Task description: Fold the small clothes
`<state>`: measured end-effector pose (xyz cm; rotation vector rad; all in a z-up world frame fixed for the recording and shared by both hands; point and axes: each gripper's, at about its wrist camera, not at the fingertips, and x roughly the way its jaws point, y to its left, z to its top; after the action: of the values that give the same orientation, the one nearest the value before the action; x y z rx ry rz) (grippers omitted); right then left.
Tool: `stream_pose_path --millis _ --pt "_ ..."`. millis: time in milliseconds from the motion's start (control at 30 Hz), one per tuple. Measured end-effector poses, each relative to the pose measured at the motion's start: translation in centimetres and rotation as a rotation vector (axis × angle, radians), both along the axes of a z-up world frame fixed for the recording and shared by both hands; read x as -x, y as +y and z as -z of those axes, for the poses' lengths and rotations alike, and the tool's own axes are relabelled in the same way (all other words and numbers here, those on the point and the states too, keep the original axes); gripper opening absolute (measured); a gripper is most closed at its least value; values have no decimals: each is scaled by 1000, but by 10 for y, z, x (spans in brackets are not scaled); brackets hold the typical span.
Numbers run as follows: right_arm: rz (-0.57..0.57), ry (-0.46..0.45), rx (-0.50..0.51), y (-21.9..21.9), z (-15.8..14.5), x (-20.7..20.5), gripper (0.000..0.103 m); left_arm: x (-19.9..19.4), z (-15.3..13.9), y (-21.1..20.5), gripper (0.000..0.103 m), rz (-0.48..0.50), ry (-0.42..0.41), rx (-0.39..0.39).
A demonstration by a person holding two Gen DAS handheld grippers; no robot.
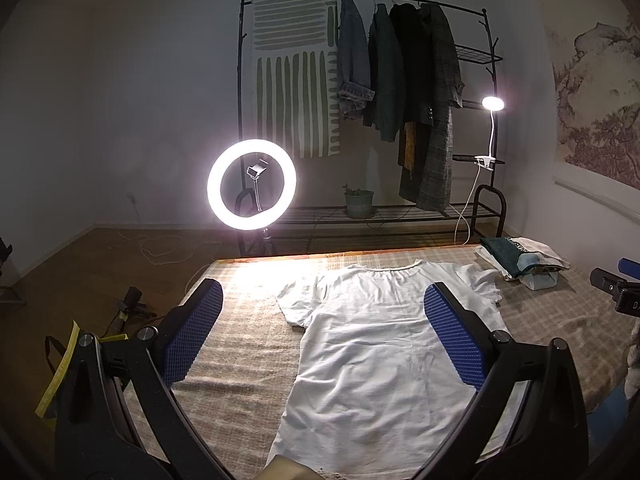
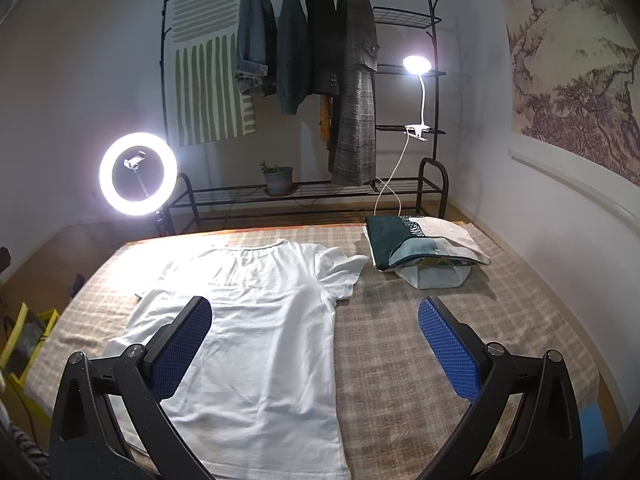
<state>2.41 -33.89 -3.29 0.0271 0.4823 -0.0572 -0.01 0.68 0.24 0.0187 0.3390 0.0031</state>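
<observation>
A white T-shirt (image 1: 372, 344) lies flat on the checked bed cover (image 1: 248, 344), collar toward the far edge, sleeves spread. My left gripper (image 1: 324, 300) is open and empty, hovering above the shirt's middle and left side. In the right wrist view the same T-shirt (image 2: 260, 320) lies left of centre. My right gripper (image 2: 316, 320) is open and empty above the shirt's right edge; its left finger is over the shirt, its right finger over the bare cover (image 2: 400, 380). The right gripper's tip also shows at the right edge of the left wrist view (image 1: 616, 288).
A stack of folded clothes (image 2: 424, 248) sits at the bed's far right corner. Beyond the bed stand a lit ring light (image 2: 138, 174), a clothes rack with hanging jackets (image 2: 312, 40), a clip lamp (image 2: 416, 65) and a potted plant (image 2: 278, 178). A wall runs along the right.
</observation>
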Motion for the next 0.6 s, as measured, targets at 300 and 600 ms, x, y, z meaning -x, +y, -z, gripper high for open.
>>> stream_pose_path --millis 300,600 --pt "1 -1 -2 0 1 0 103 0 0 2 103 -5 -2 -1" --pt "-1 -1 -2 -1 0 -1 103 0 -1 3 103 -7 -3 -2"
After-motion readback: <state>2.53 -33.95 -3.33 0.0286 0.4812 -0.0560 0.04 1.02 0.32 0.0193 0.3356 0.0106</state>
